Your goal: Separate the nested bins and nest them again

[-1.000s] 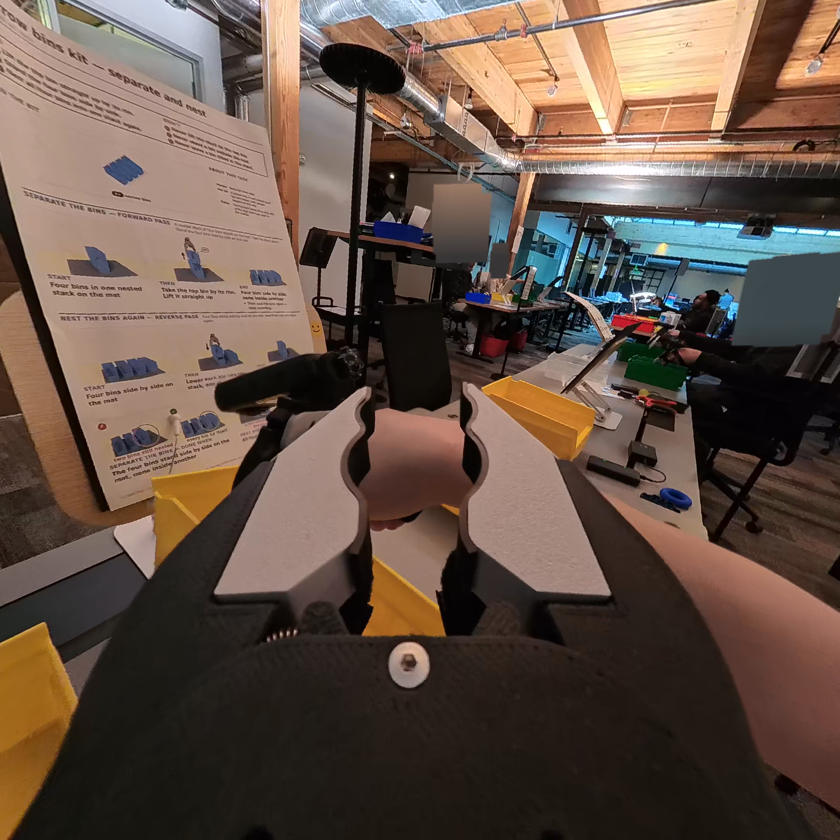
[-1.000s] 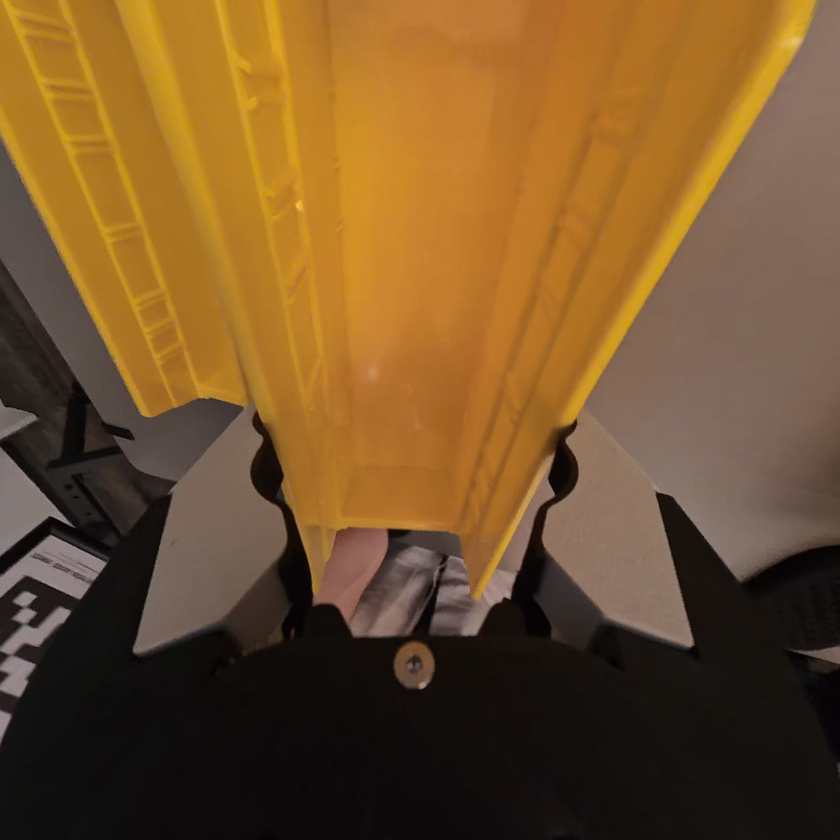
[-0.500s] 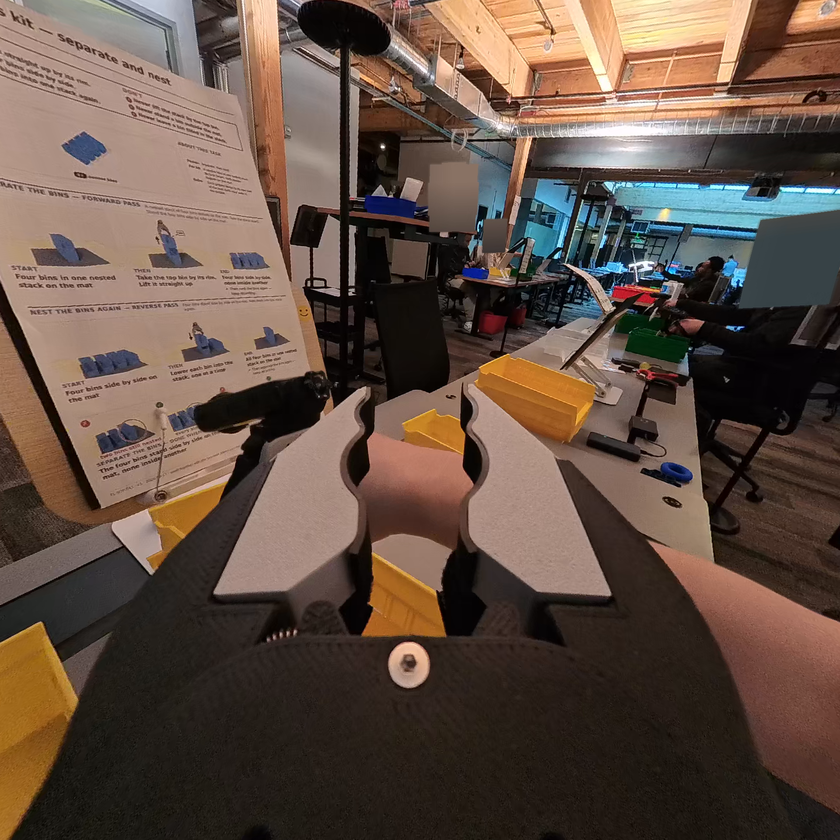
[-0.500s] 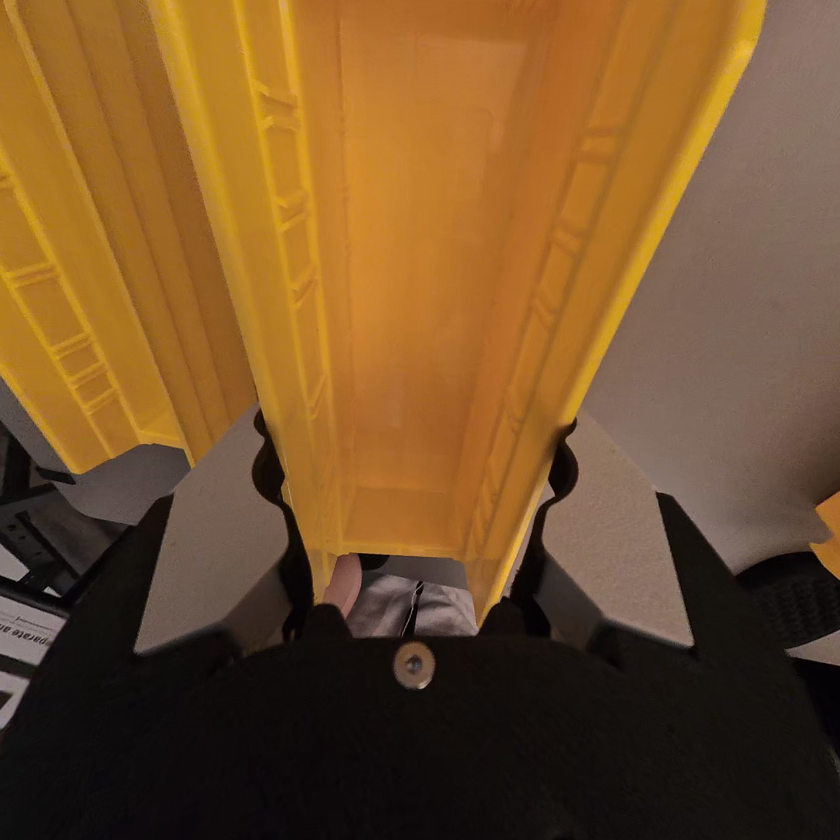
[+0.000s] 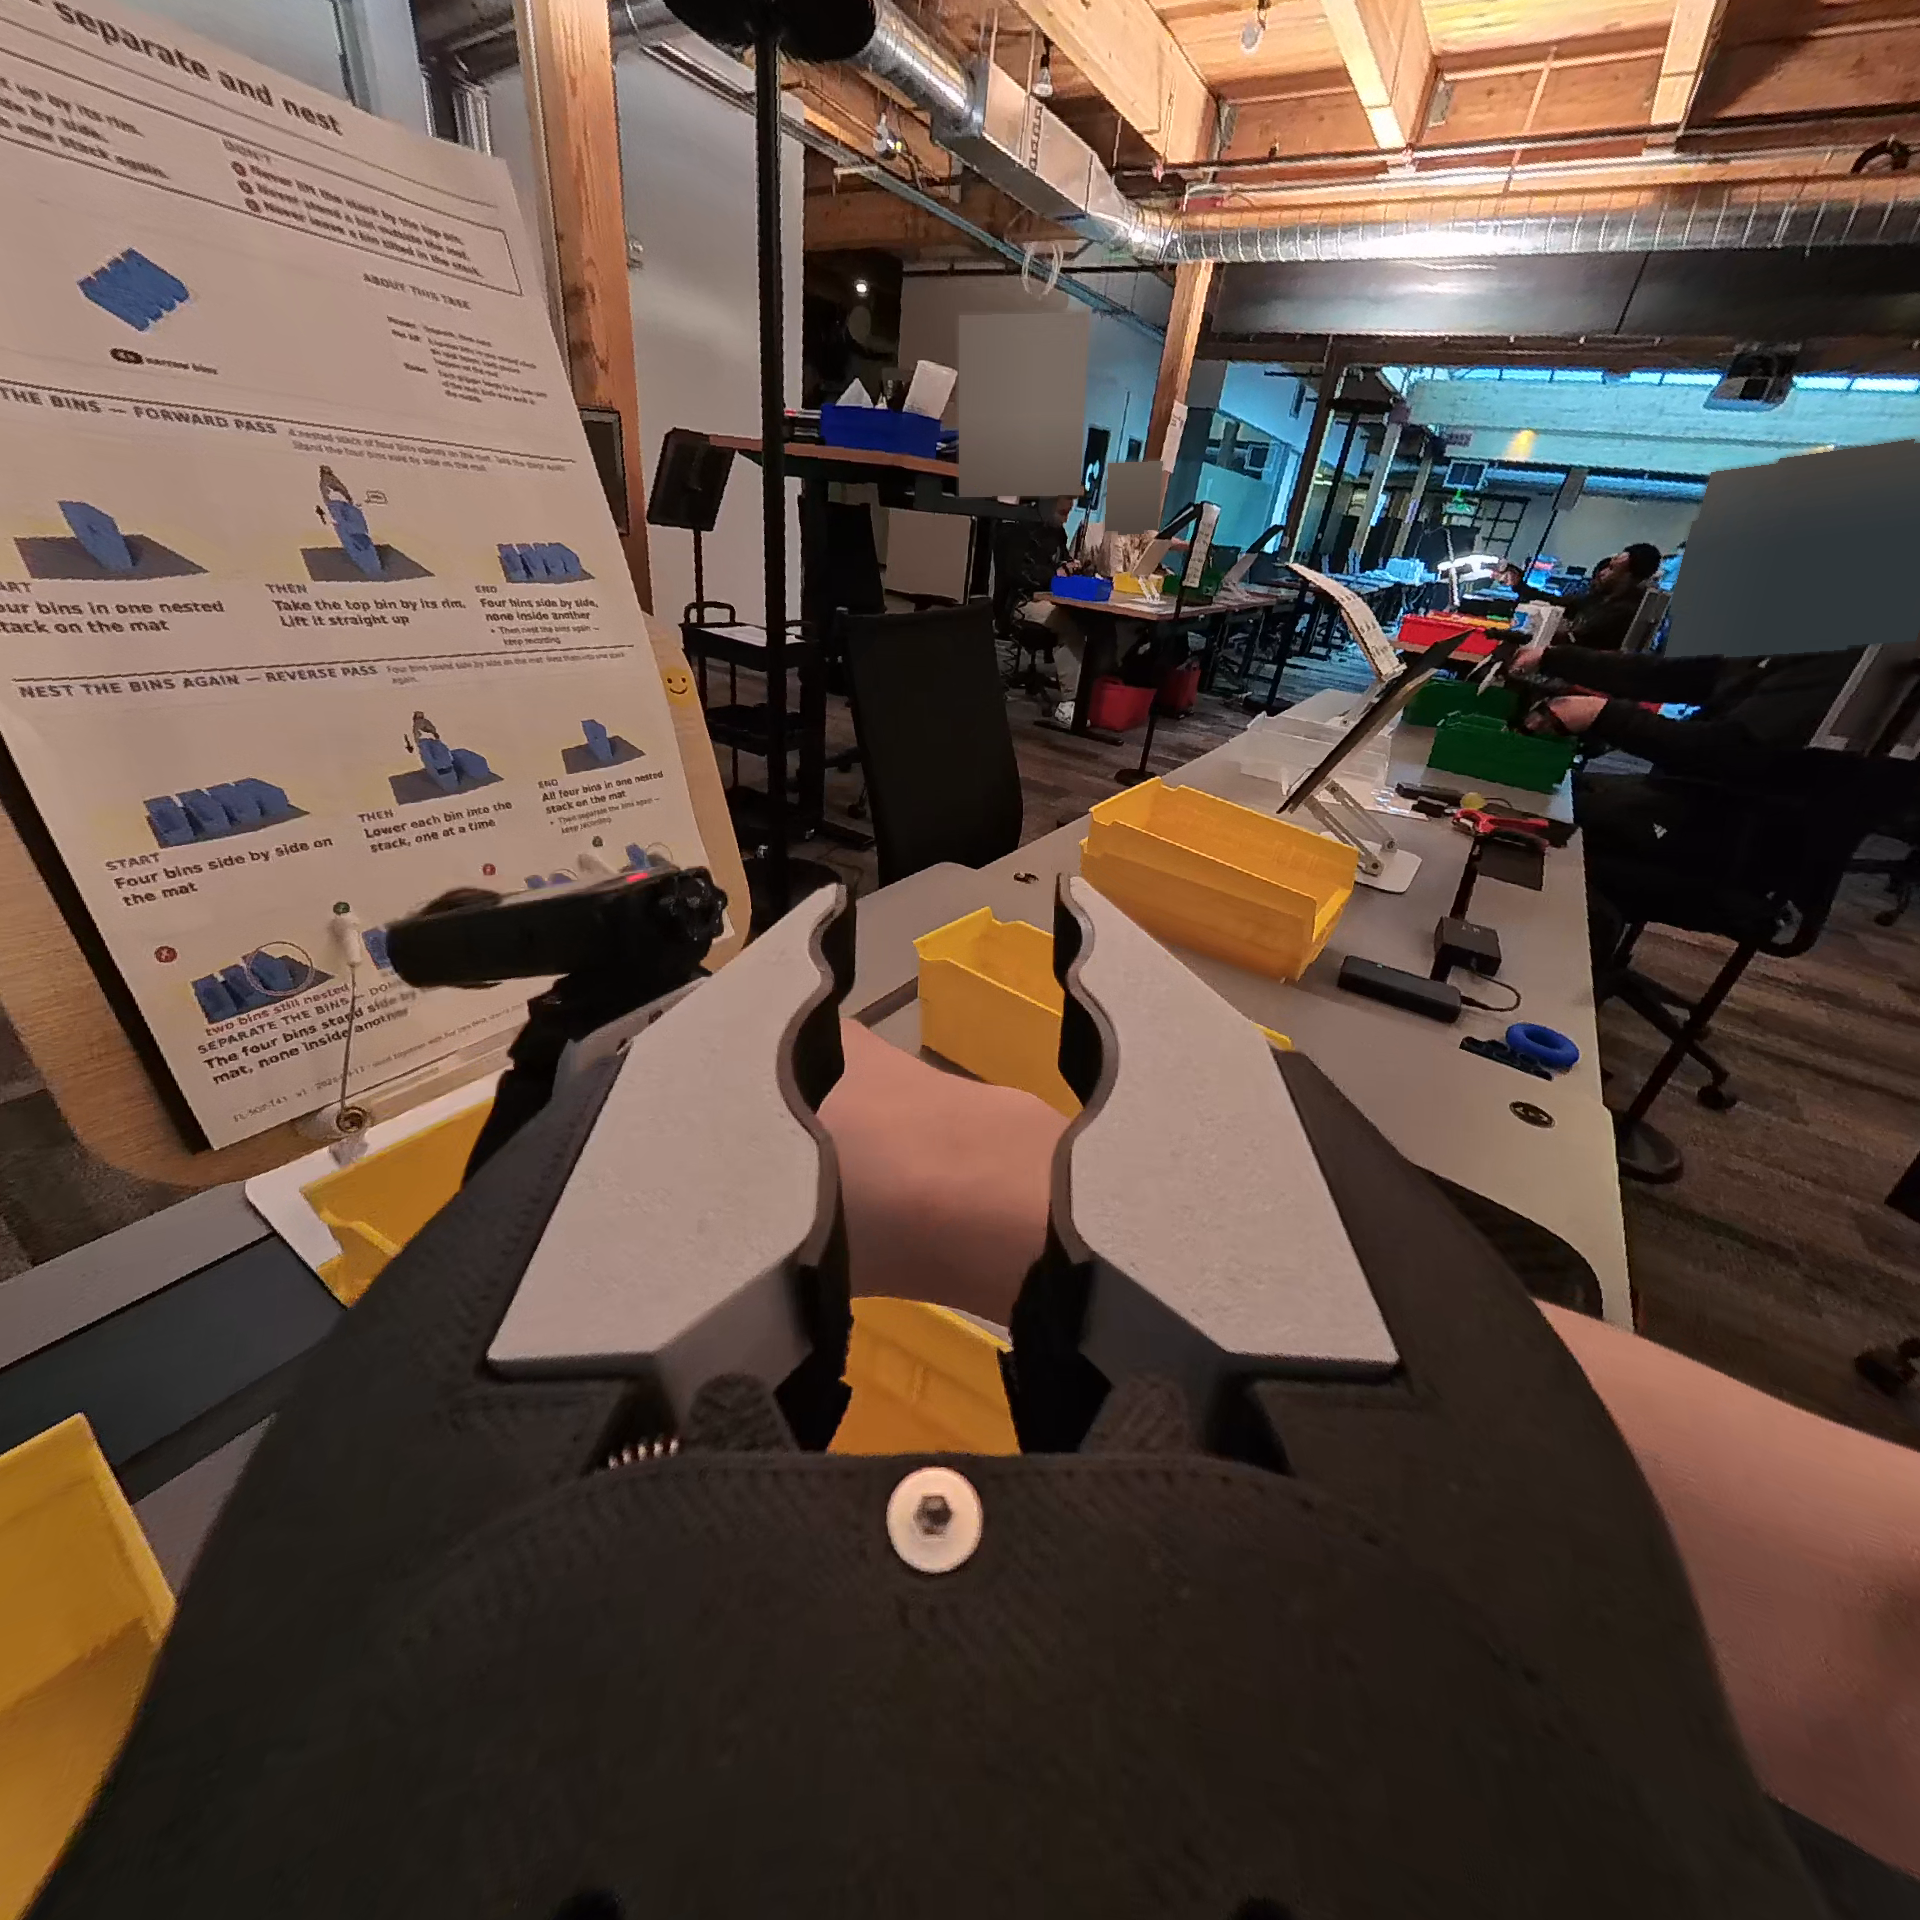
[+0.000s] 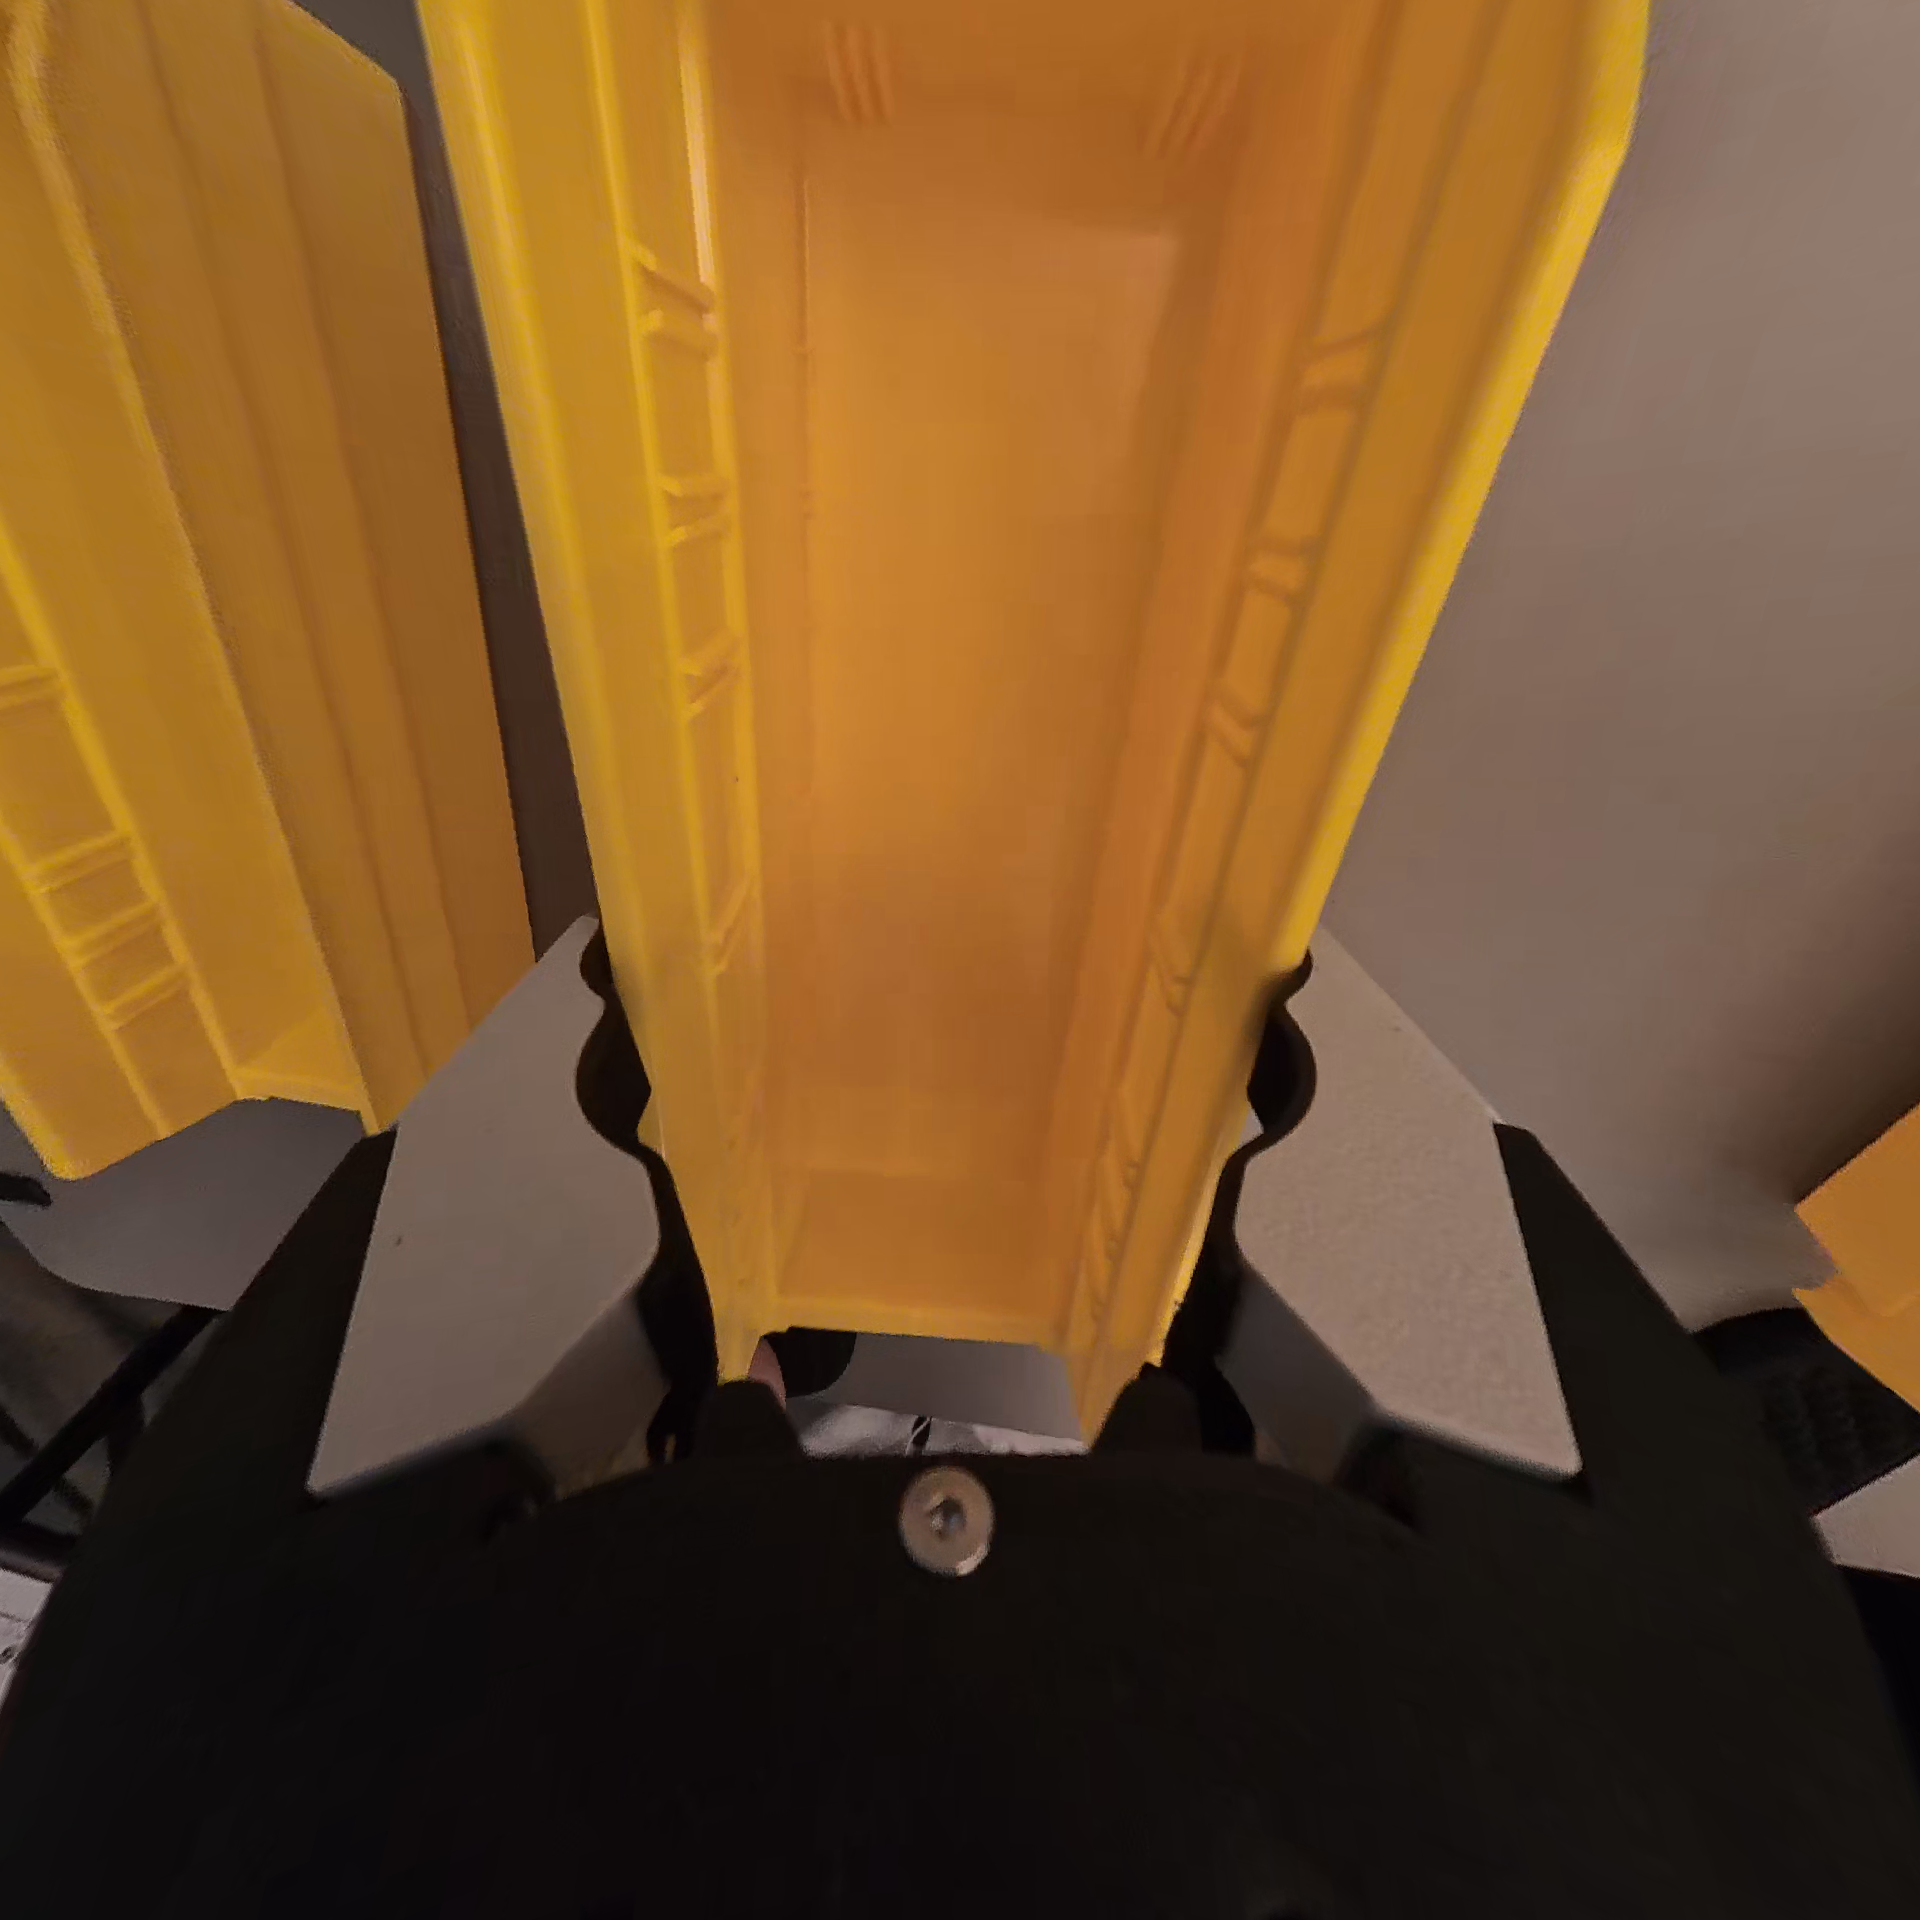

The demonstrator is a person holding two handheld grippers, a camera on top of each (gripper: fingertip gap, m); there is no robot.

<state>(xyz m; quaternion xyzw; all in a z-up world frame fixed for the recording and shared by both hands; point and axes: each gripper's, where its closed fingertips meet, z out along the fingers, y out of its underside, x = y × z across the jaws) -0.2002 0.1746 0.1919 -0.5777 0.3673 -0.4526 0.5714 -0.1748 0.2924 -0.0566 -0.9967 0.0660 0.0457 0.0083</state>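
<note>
My right gripper (image 6: 948, 935) is shut on a long yellow bin (image 6: 987, 520); both pads press on its outer side walls near its near end. A second yellow bin (image 6: 208, 623) lies just to its left, with a narrow gap between them. My left gripper (image 5: 951, 914) is open and holds nothing; behind its fingers (image 5: 707, 1143) I see only a person's hand (image 5: 935, 1174). In the left wrist view the right gripper's black body (image 5: 551, 935) shows at the left. A single yellow bin (image 5: 987, 997) and a nested yellow stack (image 5: 1216, 883) stand on the grey table (image 5: 1403, 1081) beyond.
An instruction poster (image 5: 312, 623) stands at the left. More yellow bin parts show at the lower left (image 5: 62, 1621) and under the fingers (image 5: 914, 1382). A yellow corner (image 6: 1860, 1247) lies at the right. A tablet stand (image 5: 1351, 800), cables, green bins (image 5: 1496, 748) and seated people are farther back.
The bin held by my right gripper has moved right, away from the neighbouring bin, and a gap has opened between them. The left view has swung right. Both grasps are unchanged.
</note>
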